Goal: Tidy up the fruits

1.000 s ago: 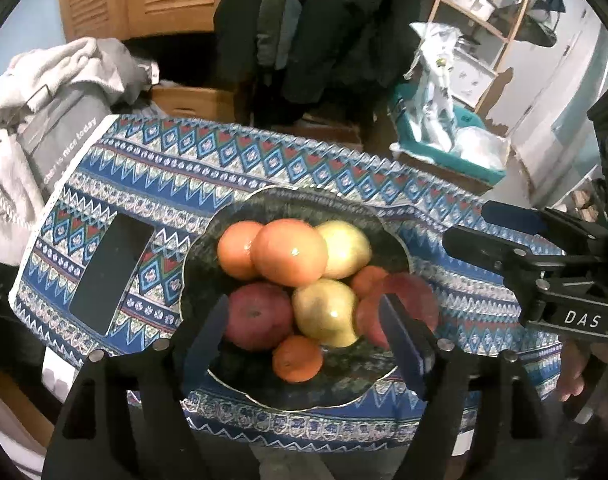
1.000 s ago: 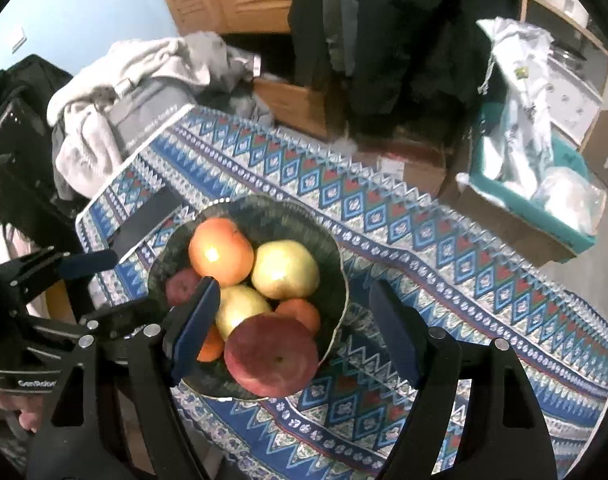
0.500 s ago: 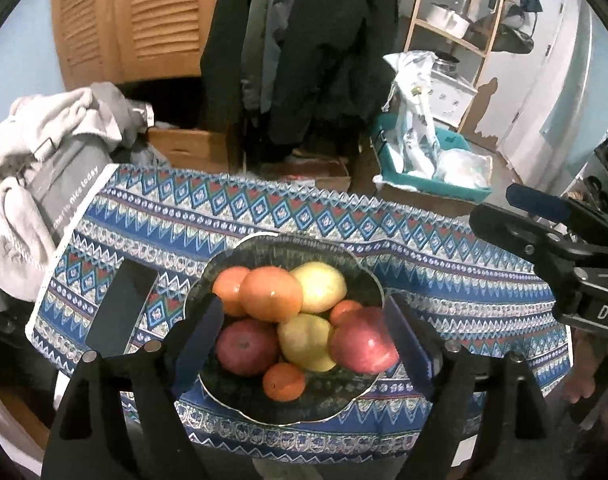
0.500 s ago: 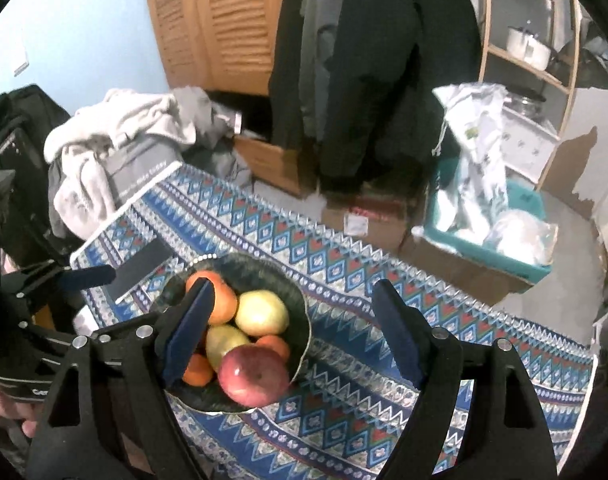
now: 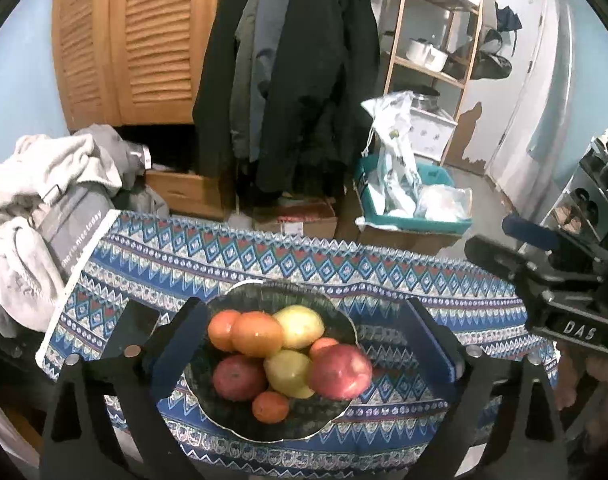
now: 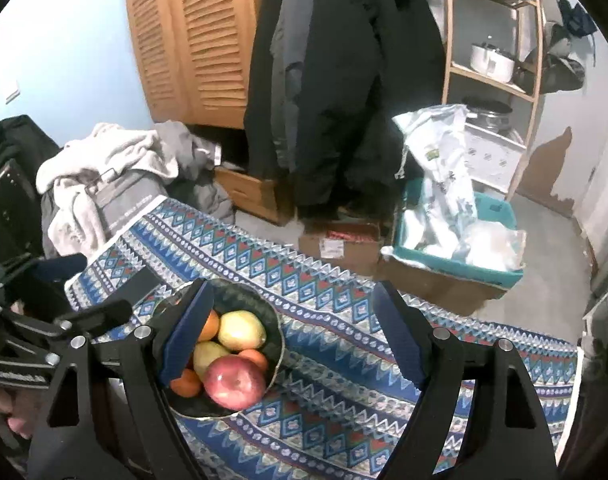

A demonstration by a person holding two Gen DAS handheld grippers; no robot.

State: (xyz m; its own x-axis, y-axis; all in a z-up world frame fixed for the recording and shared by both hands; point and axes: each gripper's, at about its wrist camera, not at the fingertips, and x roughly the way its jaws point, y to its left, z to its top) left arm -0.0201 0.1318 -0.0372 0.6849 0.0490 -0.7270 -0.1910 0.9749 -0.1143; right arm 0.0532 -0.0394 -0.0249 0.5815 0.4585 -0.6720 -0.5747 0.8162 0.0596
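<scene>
Above tablecloth, both tongs wide, empty.

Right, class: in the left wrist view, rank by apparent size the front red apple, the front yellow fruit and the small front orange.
1. Front red apple
2. Front yellow fruit, only slightly smaller, so unsure
3. Small front orange

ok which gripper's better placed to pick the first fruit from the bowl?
Likely left. The left gripper, open, frames the bowl centrally; the right gripper, also open, sits off to its right.
</scene>
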